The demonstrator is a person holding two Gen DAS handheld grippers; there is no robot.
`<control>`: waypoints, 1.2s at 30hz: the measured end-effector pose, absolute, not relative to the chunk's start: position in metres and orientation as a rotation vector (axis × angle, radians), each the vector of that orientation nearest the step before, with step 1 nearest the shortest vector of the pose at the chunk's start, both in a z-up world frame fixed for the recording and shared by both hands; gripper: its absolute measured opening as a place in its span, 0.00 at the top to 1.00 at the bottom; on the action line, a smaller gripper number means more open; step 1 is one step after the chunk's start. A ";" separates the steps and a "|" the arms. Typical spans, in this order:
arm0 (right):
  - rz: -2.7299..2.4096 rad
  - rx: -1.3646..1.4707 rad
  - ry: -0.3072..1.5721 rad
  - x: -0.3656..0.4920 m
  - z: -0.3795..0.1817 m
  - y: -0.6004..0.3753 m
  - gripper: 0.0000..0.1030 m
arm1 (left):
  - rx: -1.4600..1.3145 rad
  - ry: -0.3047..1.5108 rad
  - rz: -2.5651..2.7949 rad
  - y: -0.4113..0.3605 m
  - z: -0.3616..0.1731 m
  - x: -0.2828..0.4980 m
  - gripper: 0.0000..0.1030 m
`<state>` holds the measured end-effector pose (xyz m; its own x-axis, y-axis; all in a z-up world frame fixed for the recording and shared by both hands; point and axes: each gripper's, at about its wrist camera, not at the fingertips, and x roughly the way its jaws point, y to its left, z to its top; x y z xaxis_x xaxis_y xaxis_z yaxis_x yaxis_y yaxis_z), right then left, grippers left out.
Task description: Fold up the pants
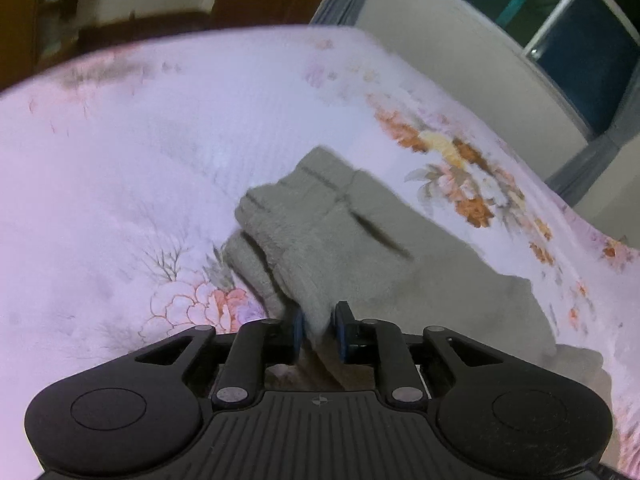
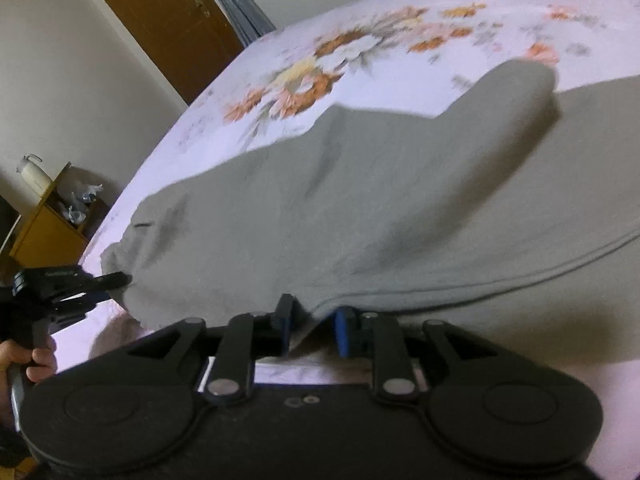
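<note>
Grey pants (image 2: 360, 200) lie spread on a bed with a pale floral sheet (image 2: 360, 60). In the left wrist view the waistband end (image 1: 320, 208) is bunched and folded. My left gripper (image 1: 319, 330) is shut on a fold of the grey cloth at the waist. It also shows in the right wrist view (image 2: 100, 280) at the left, pinching the waist corner. My right gripper (image 2: 310, 326) is shut on the near edge of the pants along a seam. One leg (image 2: 512, 92) lies folded over towards the far right.
The sheet (image 1: 120, 160) stretches to the left and far side. A wooden door (image 2: 160, 20) and a small yellow bedside cabinet (image 2: 48, 232) stand beyond the bed's left edge. A window (image 1: 560, 20) with grey curtains is past the far corner.
</note>
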<state>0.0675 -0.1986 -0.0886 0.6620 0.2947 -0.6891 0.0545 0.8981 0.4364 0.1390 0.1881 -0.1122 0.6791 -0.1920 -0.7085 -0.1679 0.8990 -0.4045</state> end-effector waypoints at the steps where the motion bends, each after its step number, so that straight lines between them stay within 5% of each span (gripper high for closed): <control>1: 0.124 0.452 0.840 0.064 -0.087 -0.209 0.77 | -0.452 0.822 -0.020 0.184 -0.107 0.134 0.80; 5: 0.015 0.487 0.832 0.050 -0.090 -0.252 0.70 | -0.444 0.811 -0.085 0.158 -0.095 0.123 0.79; 20: -0.273 0.822 0.683 0.045 -0.123 -0.419 0.71 | -0.378 0.929 -0.147 0.089 -0.129 0.132 0.78; 26: -0.228 0.794 0.624 0.052 -0.122 -0.416 0.94 | -0.331 0.927 -0.135 0.081 -0.130 0.138 0.78; 36: -0.230 0.551 0.544 -0.043 -0.058 -0.385 0.95 | -0.323 0.923 -0.151 0.082 -0.129 0.138 0.78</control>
<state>-0.0434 -0.3852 -0.0579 0.8346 -0.0644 -0.5470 0.3481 0.8314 0.4332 0.1380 0.0815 -0.1291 0.5971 -0.2650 -0.7571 -0.0098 0.9414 -0.3372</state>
